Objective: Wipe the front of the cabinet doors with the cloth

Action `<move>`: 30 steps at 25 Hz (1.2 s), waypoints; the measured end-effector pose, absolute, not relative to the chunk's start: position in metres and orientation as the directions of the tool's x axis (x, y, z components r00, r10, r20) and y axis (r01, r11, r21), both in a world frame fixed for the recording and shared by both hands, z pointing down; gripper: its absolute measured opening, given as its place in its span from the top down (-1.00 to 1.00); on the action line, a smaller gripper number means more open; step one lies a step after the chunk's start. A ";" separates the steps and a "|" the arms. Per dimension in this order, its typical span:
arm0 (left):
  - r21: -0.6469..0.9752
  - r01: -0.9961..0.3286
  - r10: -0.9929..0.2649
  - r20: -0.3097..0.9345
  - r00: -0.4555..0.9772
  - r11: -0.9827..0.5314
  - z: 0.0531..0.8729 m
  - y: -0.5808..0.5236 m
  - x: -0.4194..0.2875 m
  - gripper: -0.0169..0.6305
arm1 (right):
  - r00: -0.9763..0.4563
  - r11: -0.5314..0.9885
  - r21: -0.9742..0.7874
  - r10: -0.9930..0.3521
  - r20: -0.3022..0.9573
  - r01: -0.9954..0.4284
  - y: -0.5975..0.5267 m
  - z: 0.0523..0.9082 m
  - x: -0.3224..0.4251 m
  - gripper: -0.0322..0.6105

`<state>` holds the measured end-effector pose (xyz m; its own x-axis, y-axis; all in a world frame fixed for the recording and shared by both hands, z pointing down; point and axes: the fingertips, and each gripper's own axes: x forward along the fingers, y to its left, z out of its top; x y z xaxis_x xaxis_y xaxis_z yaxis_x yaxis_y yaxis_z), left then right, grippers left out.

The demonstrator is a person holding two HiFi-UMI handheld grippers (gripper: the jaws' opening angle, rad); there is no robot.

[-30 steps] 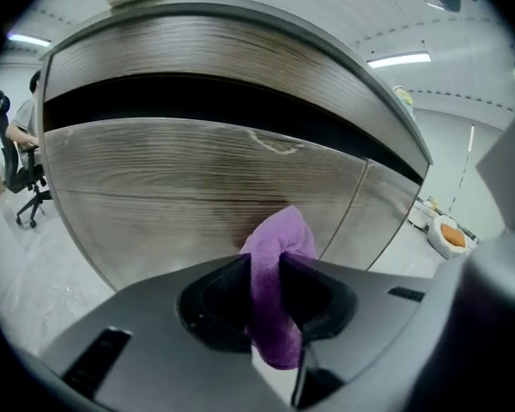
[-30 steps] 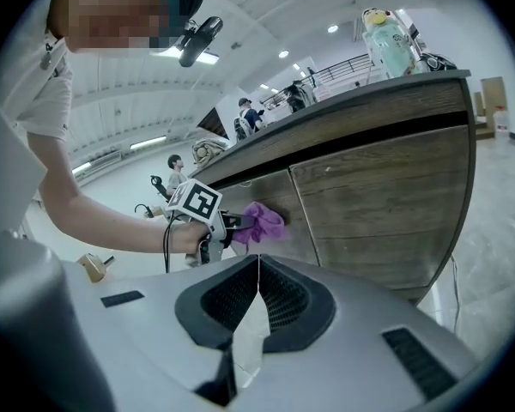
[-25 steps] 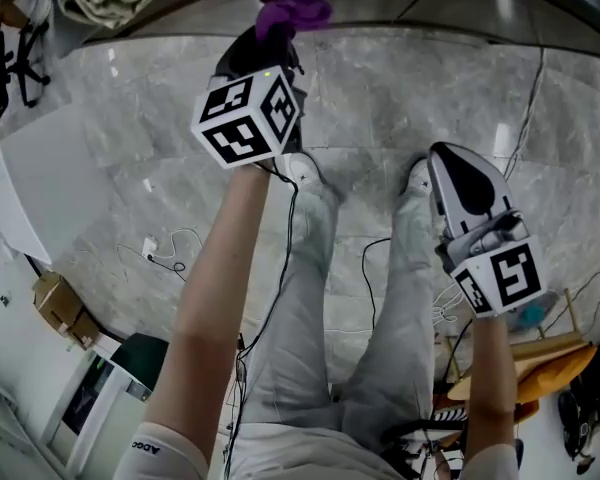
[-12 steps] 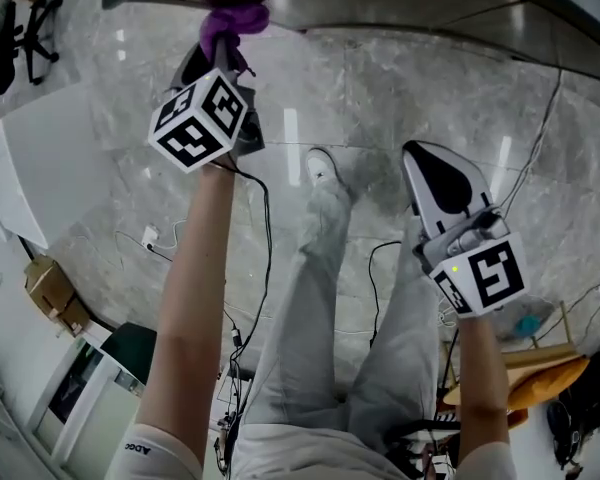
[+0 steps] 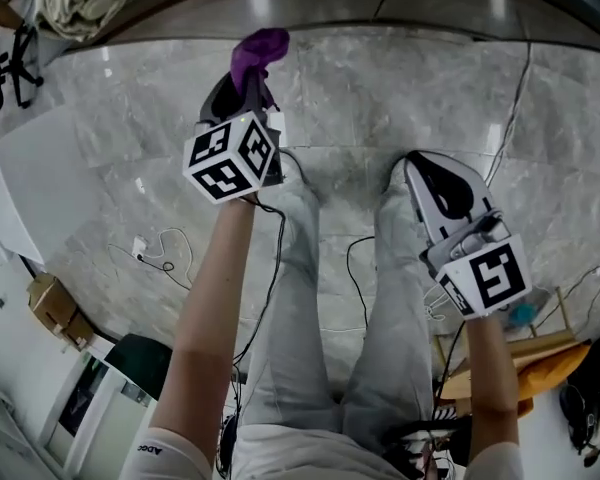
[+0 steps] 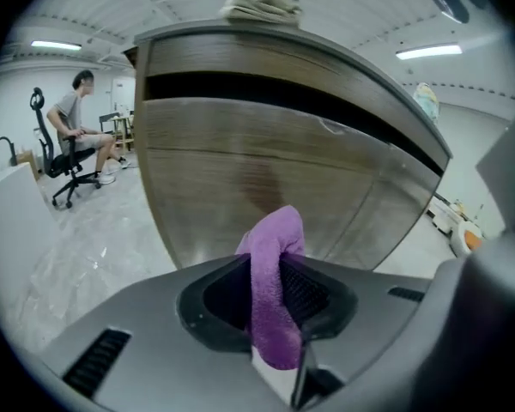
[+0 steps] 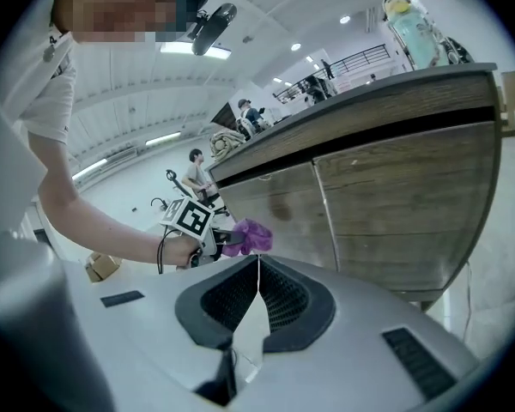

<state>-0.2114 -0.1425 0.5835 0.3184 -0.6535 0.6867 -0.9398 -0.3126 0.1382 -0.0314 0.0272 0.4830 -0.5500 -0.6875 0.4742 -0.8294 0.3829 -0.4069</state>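
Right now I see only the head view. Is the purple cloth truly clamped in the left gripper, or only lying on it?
Observer: Clamped. The left gripper view shows the left gripper shut on the purple cloth, which sticks out past its jaws.
Operator: Does the cloth touch the cabinet door?
Observer: It seems not: the cabinet door stands ahead of the cloth, with its whole front in sight.
Operator: And the right gripper?
Observer: The right gripper view shows the right gripper shut, with nothing between its jaws.

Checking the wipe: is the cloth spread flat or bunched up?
Bunched: a narrow wad of cloth pinched in the jaws of the left gripper.
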 end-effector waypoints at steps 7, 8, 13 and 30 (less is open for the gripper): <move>0.202 -0.885 -0.566 0.703 0.430 -0.420 0.615 -0.126 -0.082 0.67 | -0.507 0.317 -0.414 -0.694 0.512 -0.853 0.059 0.503 0.044 0.82; 0.206 -0.878 -0.560 0.702 0.440 -0.432 0.618 -0.129 -0.068 0.67 | -0.497 0.301 -0.419 -0.699 0.513 -0.857 0.061 0.507 0.051 0.82; 0.202 -0.854 -0.537 0.703 0.467 -0.479 0.628 -0.148 -0.032 0.67 | -0.452 0.220 -0.448 -0.729 0.514 -0.866 0.071 0.525 0.069 0.82; 0.156 -0.903 -0.544 0.752 0.372 -0.401 0.650 -0.210 -0.178 0.67 | -0.487 0.263 -0.456 -0.720 0.494 -0.850 0.001 0.534 -0.034 0.82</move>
